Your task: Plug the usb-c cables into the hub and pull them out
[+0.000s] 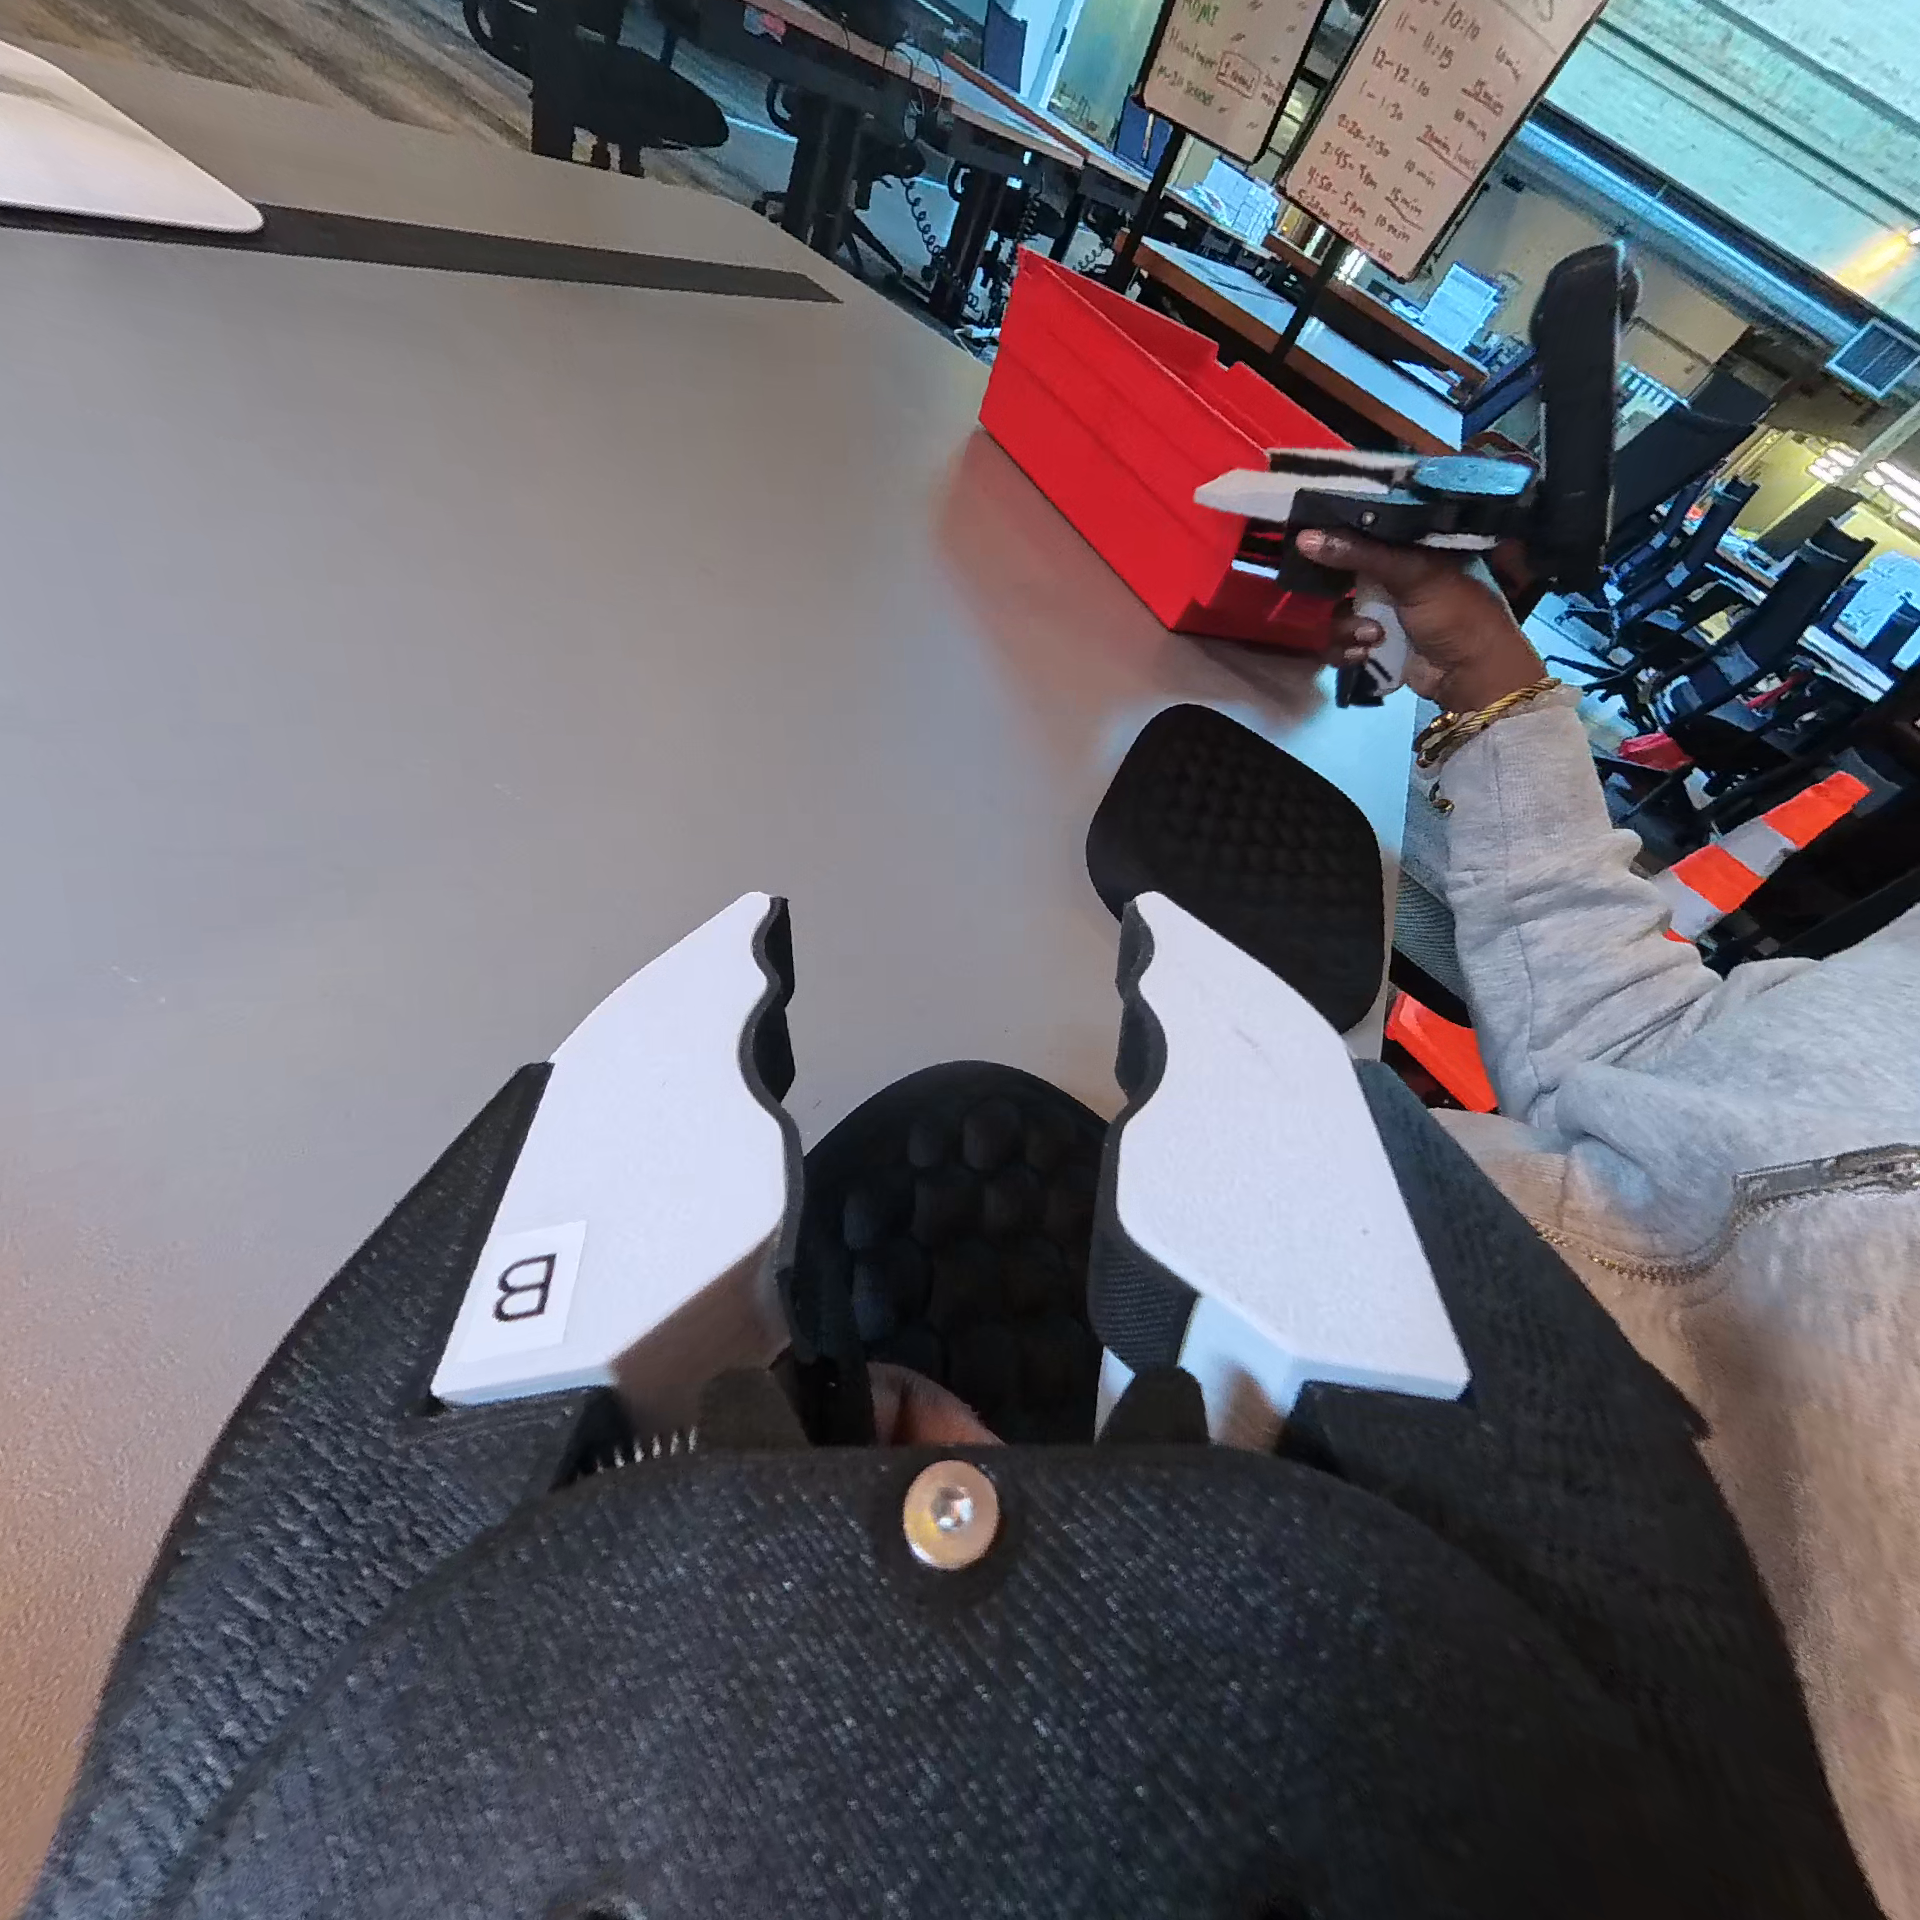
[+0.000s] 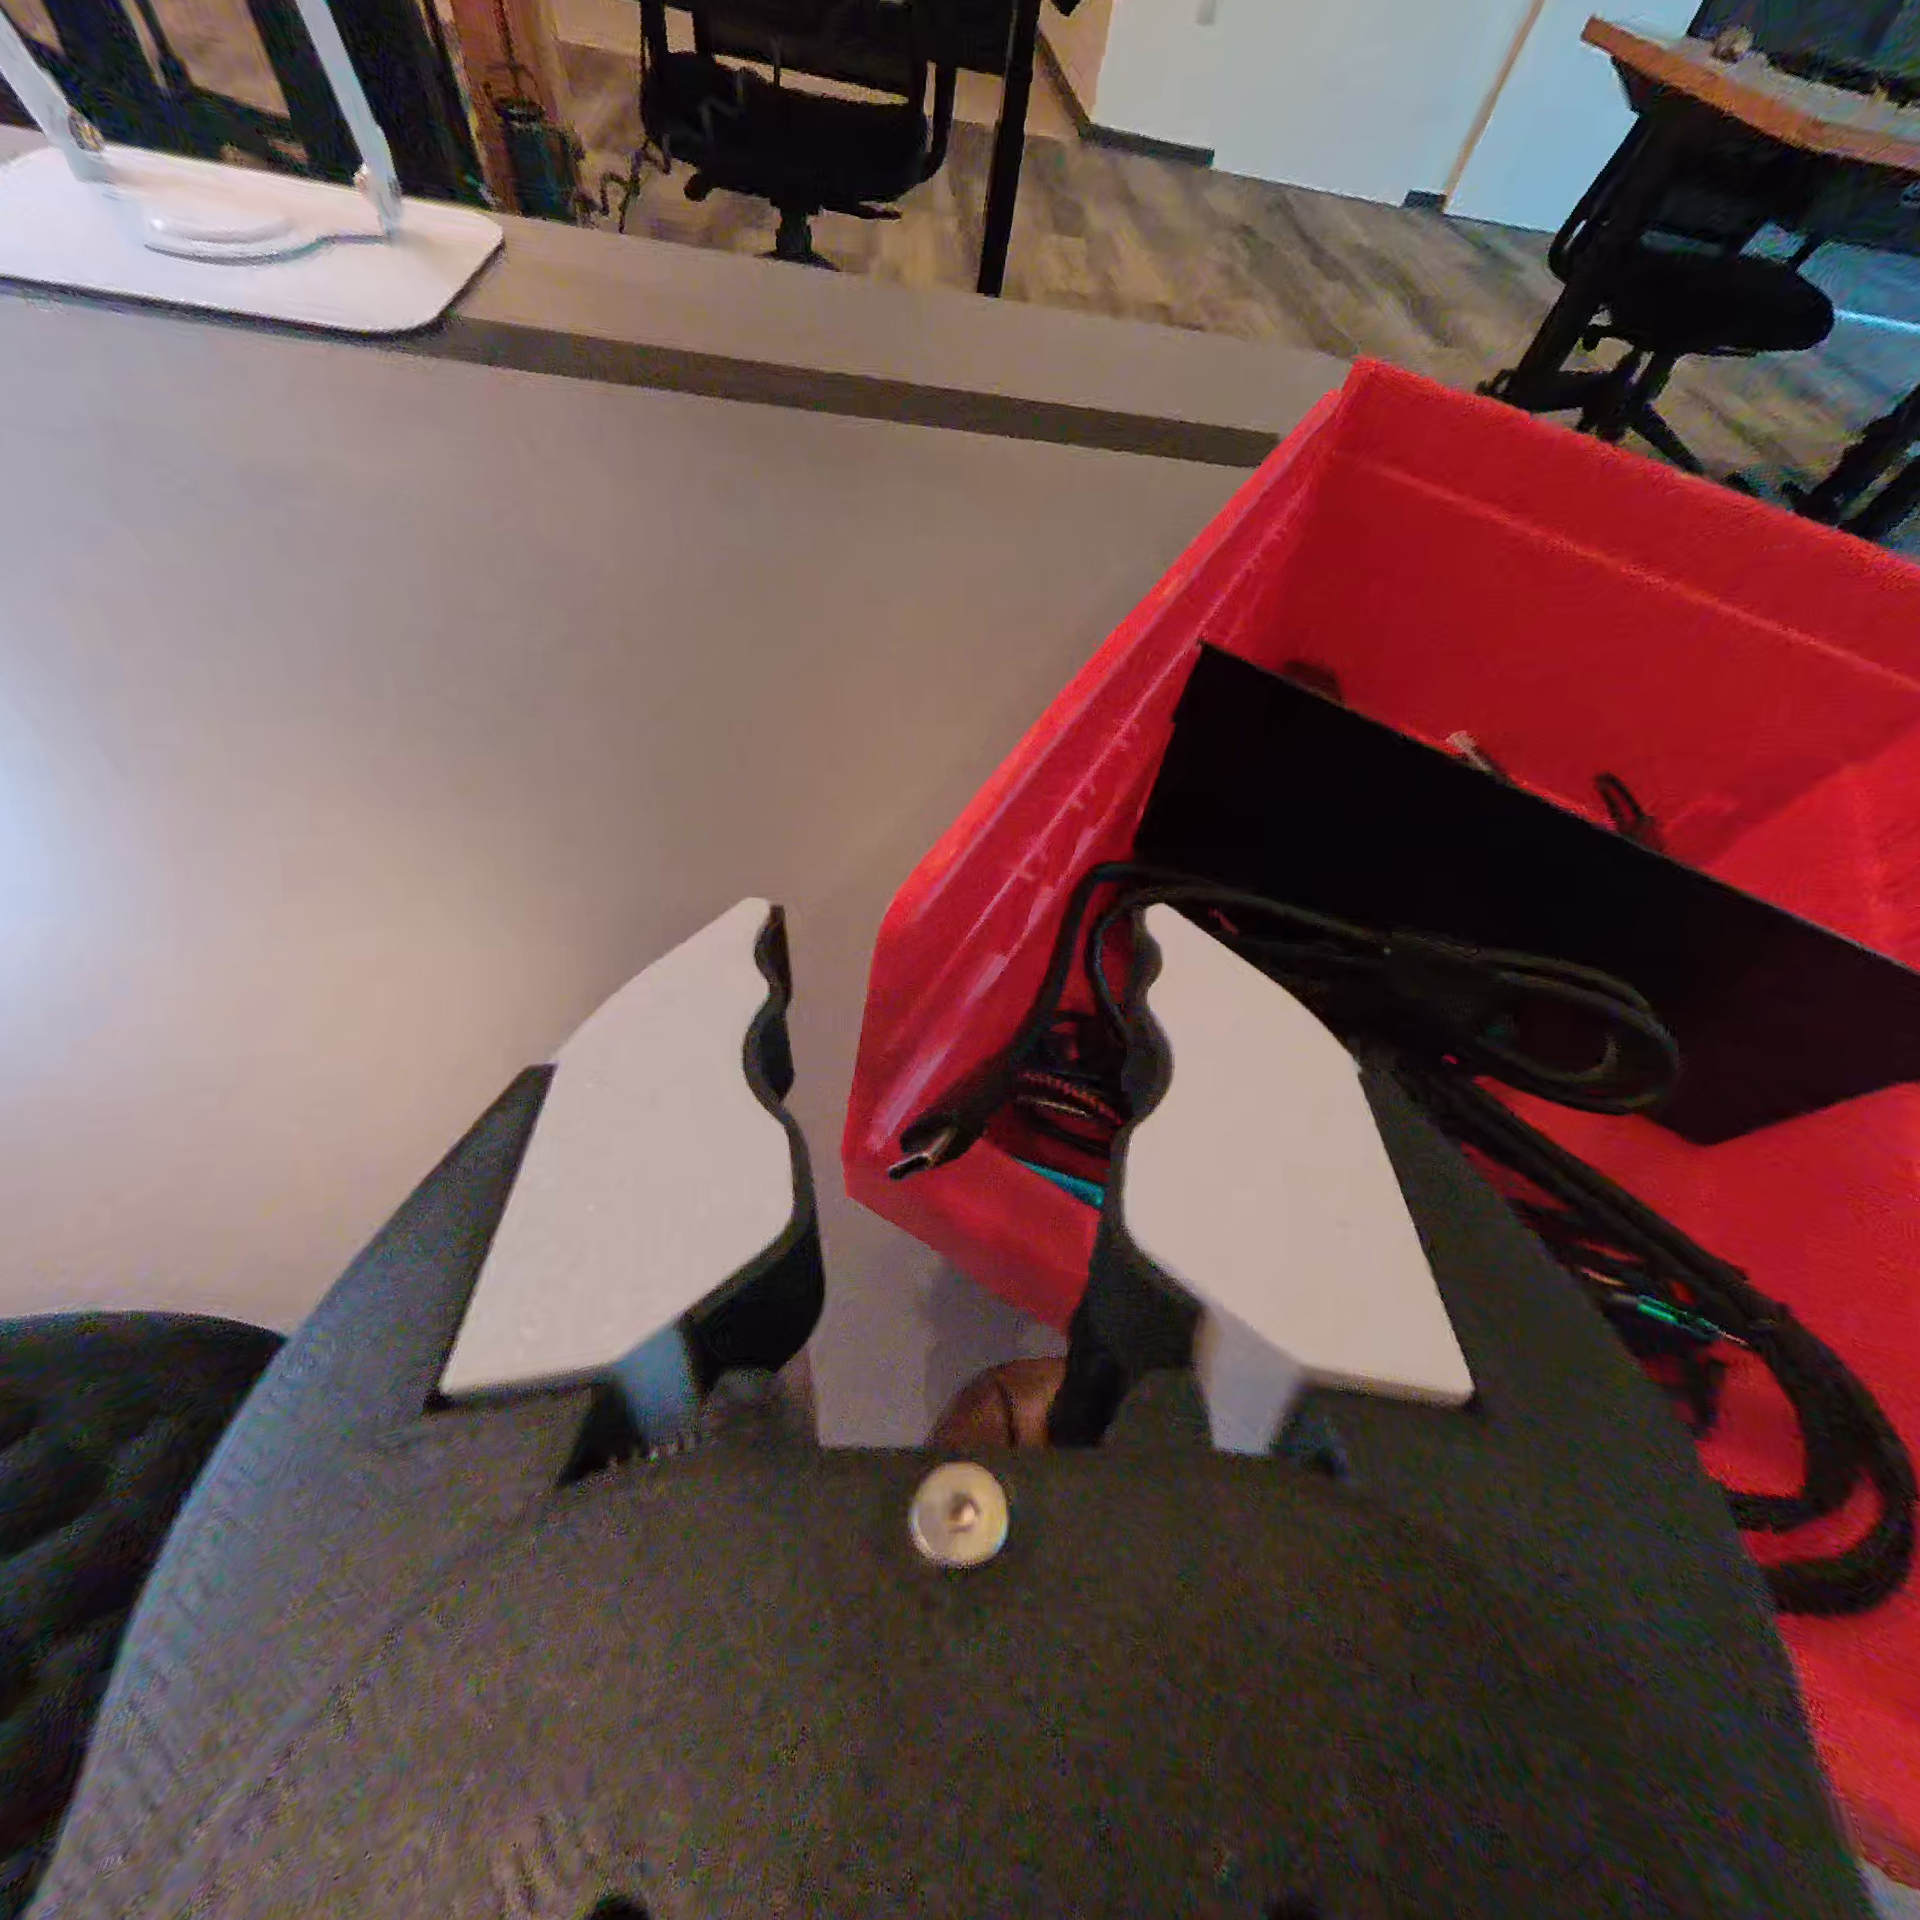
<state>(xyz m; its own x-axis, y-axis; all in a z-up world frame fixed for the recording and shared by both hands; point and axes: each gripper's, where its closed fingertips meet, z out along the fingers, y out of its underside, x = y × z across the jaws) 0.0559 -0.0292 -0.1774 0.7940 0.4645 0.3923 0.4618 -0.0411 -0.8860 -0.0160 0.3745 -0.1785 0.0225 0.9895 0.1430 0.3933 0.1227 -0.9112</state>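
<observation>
Left gripper [image 1: 956, 997]: jaws spread wide, nothing between them, hovering over the grey table [image 1: 468, 623] near its front edge. A small white sticker [image 1: 525, 1288] with one printed letter sits on its left finger. No brand marks are visible on either tool.

Right gripper [image 2: 961, 1003]: jaws equally wide, empty, straddling the near corner of the red bin [image 2: 1039, 883]. A black USB-C cable [image 2: 1382, 971] is draped over that corner, its plug [image 2: 930, 1148] hanging just outside the rim, between the fingers but touching neither.

Only the right wrist view shows the bin's inside: coiled black cables, a flat black divider [image 2: 1507, 894], and something teal low down that is too hidden to identify. No hub can be made out.

Only the left wrist view shows two handwritten whiteboards [image 1: 1423, 114], orange-white cones [image 1: 1756, 842], a black chair backrest [image 1: 1236, 862], a grey sleeve [image 1: 1579, 987], and the right gripper [image 1: 1247, 488] from outside, held above the bin [image 1: 1122, 436].

A white monitor base [image 2: 260, 249] sits at the far left in both views.
</observation>
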